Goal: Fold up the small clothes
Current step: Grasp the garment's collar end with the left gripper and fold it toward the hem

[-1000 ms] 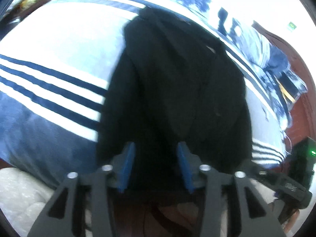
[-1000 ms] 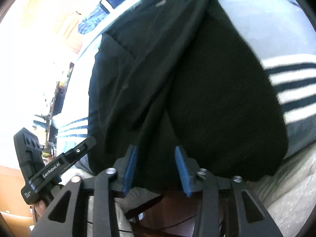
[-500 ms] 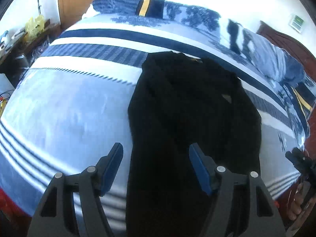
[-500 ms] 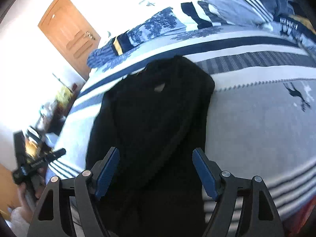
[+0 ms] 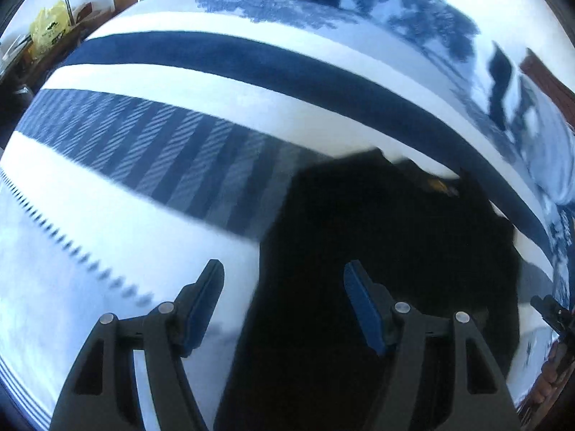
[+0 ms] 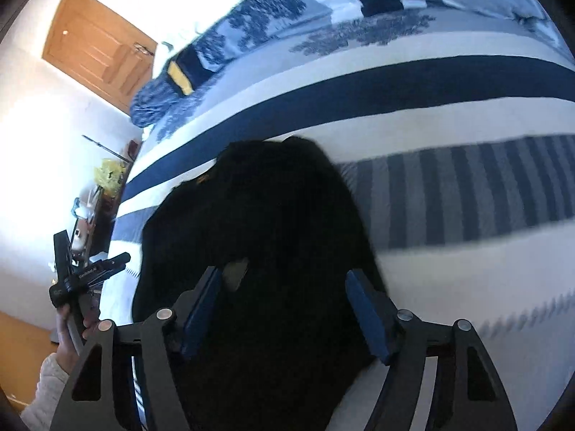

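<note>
The black garment (image 6: 258, 237) lies flat on the striped bed (image 5: 107, 237), ready for folding. The left claw (image 5: 284, 301) is wide open and empty; the right claw (image 6: 284, 305), jaws closing slightly, grips nothing.

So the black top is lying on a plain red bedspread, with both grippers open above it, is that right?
Not quite. Both wrist views show the black top lying on a blue and white striped bedspread, not plain red. The left gripper is open; the right gripper is open, its jaws closing slightly.

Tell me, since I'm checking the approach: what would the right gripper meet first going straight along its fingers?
Probably the black garment lying on the striped bedspread; the right gripper holds nothing, jaws closing.
</note>
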